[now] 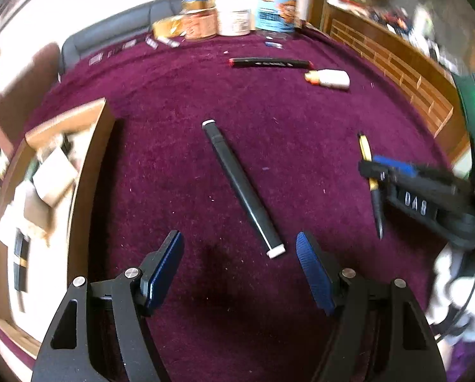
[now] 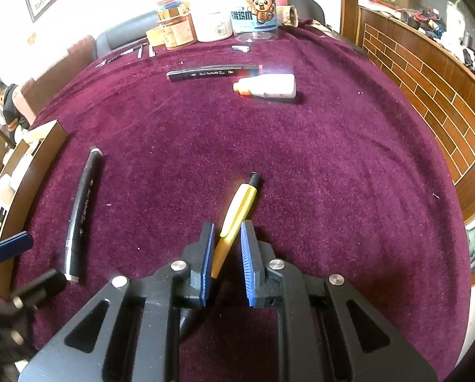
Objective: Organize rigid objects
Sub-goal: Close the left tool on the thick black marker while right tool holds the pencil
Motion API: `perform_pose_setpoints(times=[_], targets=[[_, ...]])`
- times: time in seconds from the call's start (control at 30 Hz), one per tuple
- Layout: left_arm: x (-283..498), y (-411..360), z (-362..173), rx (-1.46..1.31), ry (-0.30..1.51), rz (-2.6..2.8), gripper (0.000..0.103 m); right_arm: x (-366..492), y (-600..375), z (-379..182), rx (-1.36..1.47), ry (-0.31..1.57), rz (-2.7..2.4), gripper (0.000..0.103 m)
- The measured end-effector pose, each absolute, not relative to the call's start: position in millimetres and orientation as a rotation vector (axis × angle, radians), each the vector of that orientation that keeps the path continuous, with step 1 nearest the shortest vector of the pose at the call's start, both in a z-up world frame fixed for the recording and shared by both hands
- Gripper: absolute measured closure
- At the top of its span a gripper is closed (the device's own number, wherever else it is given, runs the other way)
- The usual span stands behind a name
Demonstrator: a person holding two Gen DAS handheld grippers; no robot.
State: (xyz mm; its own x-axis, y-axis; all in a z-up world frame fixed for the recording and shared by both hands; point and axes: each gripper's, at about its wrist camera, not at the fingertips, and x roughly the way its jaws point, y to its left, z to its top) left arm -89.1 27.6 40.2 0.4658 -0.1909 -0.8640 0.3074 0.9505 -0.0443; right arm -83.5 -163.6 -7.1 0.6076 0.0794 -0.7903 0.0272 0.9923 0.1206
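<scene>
My right gripper [image 2: 227, 227] is shut on a yellow pen [image 2: 237, 213] with a black tip, which it grips near the middle; the pen's black end points away over the purple cloth. In the left wrist view the same pen [image 1: 365, 149] slants through that gripper [image 1: 369, 167] at the right. My left gripper [image 1: 237, 242] stands open above the cloth, with nothing between its blue pads. Just ahead of it lies a long black marker [image 1: 242, 187] with white ends, also seen as the black marker [image 2: 81, 210] at the left of the right wrist view.
An open cardboard box [image 1: 62, 175] with small items stands at the left table edge. Farther back lie a red-tipped black marker [image 2: 212, 72] and a white bottle [image 2: 269, 86] with an orange cap. Jars and tubs [image 2: 253, 9] line the far edge. A wooden counter [image 2: 428, 89] runs along the right.
</scene>
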Motion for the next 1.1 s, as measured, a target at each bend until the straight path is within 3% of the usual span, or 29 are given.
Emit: perform_pose_setpoints(times=[0.33,0.67,0.73,0.8,0.87,1.1], targets=[[-53.6,60.0,30.8,-0.08,1.086,-0.252,0.036,-84.6,-167.1,-7.7,0.167,0.912,0.05,0.089],[-42.9,3.5,15.4,0.163,1.028,-0.313,0.036,-85.6,-173.0,-8.3,0.204,0.907,0.069,0.088],[-44.4,7.5,18.5,0.156,1.012,-0.324,0.045,-86.0,-174.6,-8.8,0.218,0.905,0.075,0.088],[-43.1,15.1,22.0,0.137,1.007,-0.337,0.083,-85.6,-177.0,-9.1,0.23,0.904,0.082,0.088],[-37.7,24.8,22.8,0.071,1.037,-0.374,0.092,-85.5,-177.7,-9.2,0.234,0.903,0.085,0.088],[-49.1,37.6,29.7,0.005,1.021,-0.426,0.092,-87.0,-166.3,-6.9,0.158,0.907,0.067,0.09]])
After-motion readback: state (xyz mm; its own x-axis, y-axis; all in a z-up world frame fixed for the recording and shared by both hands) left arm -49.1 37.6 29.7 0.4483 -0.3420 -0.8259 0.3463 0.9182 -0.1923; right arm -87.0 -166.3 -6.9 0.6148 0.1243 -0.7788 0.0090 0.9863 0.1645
